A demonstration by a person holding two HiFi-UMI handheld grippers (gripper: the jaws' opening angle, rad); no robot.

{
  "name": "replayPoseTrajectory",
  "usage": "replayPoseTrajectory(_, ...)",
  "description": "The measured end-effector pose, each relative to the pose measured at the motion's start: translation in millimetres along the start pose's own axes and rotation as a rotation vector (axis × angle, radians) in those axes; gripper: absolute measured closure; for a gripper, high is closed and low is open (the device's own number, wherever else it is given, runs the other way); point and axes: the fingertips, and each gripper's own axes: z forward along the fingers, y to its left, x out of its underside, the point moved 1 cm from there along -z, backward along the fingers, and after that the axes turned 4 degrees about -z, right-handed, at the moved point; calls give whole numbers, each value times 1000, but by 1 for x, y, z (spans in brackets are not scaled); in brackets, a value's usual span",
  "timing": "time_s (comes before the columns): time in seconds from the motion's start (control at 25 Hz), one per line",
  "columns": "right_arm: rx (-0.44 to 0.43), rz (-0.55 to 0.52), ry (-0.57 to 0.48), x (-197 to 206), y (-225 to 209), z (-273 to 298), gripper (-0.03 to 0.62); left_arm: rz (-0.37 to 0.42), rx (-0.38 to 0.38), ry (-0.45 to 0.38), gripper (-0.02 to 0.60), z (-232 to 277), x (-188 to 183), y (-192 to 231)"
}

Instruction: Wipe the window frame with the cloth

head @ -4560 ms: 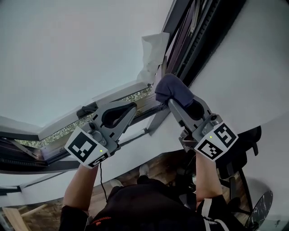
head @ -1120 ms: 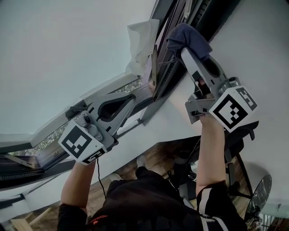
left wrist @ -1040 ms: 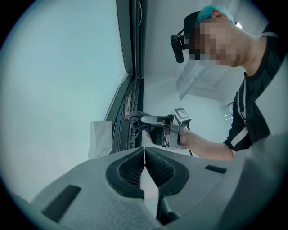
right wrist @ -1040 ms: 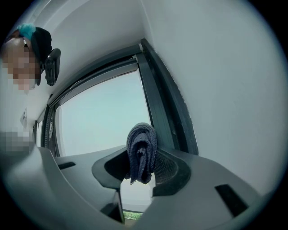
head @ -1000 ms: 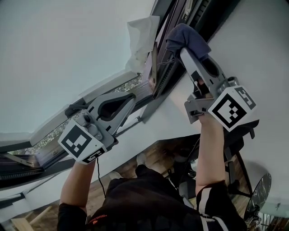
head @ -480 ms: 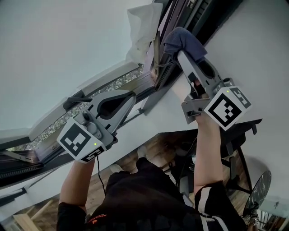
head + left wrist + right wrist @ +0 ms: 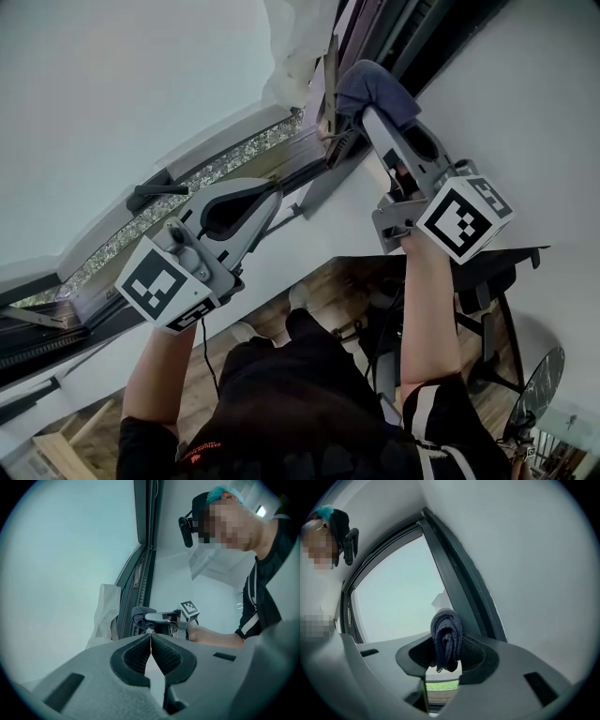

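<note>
My left claw (image 7: 270,195) is clenched shut with nothing in it, and it sits beside the lower edge of the window frame (image 7: 409,32). To the right, my right claw (image 7: 373,112) grips the bunched dark blue cloth (image 7: 368,84), held at the frame's upright edge near its lower corner.

Layout: cloth (image 7: 373,84) at window frame (image 7: 427,33)
The cloth sits between the right gripper (image 7: 367,111) jaws, just beside the window frame; the left gripper (image 7: 270,195) lies lower left (head view)
</note>
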Motion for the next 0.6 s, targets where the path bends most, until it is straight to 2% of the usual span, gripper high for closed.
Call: replayPoseTrajectory(0.6, 12, 78, 71, 66, -24, 1, 470, -63, -16, 56, 560, 3, 45, 3)
